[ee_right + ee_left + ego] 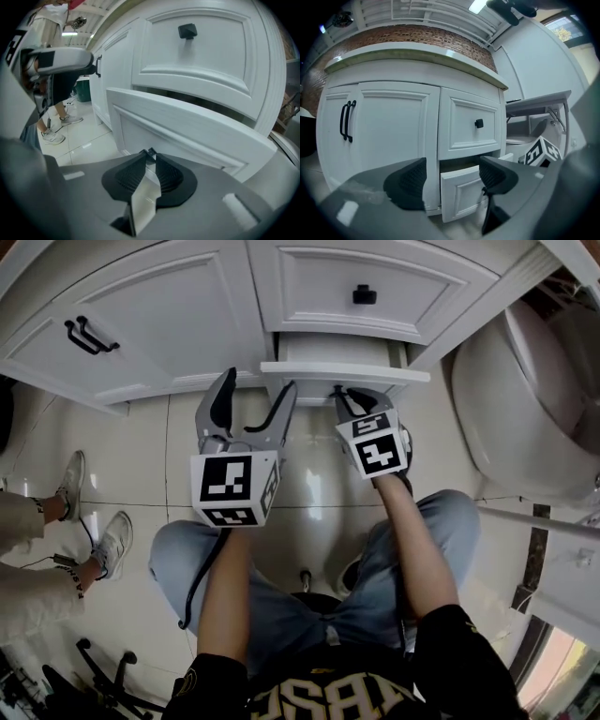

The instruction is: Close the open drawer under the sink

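The white bottom drawer [343, 370] under the sink stands pulled partly out of the cabinet; its panelled front [464, 192] [187, 126] faces me. My right gripper [343, 397] [150, 157] is shut with nothing between its jaws, its tips close in front of the drawer front. My left gripper [255, 395] [452, 176] is open and empty, held level just left of the drawer, its right jaw near the drawer's left corner. Above sits a closed drawer with a black knob [364, 294] [187, 31].
A cabinet door with two black handles [89, 336] [347, 121] stands to the left. A white toilet [530, 399] is close on the right. Another person's legs and shoes [89, 521] stand on the tiled floor at left. My knees [309, 549] are below the grippers.
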A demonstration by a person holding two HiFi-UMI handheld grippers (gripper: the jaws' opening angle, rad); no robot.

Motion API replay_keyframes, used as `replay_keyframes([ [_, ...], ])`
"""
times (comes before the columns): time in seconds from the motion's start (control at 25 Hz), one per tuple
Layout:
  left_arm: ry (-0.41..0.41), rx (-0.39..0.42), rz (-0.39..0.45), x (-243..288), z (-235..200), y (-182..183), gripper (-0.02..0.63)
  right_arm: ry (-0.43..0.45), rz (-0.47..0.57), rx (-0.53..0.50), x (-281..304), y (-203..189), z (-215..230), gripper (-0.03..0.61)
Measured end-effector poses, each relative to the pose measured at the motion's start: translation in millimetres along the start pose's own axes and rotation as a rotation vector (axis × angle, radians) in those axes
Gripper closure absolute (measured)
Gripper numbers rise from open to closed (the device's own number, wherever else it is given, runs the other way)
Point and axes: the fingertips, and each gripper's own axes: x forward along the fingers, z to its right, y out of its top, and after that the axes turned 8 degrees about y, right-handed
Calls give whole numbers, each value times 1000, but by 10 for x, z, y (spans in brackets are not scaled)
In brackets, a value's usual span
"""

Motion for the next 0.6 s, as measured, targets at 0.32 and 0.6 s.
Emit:
replay_keyframes([
  [0.32, 11, 44, -37, 165, -183, -128, 259, -86, 73, -8, 338, 352, 389, 515],
  [0.6, 22, -37, -36, 209, -370, -109, 259, -32, 74, 68, 364, 383, 402, 508],
])
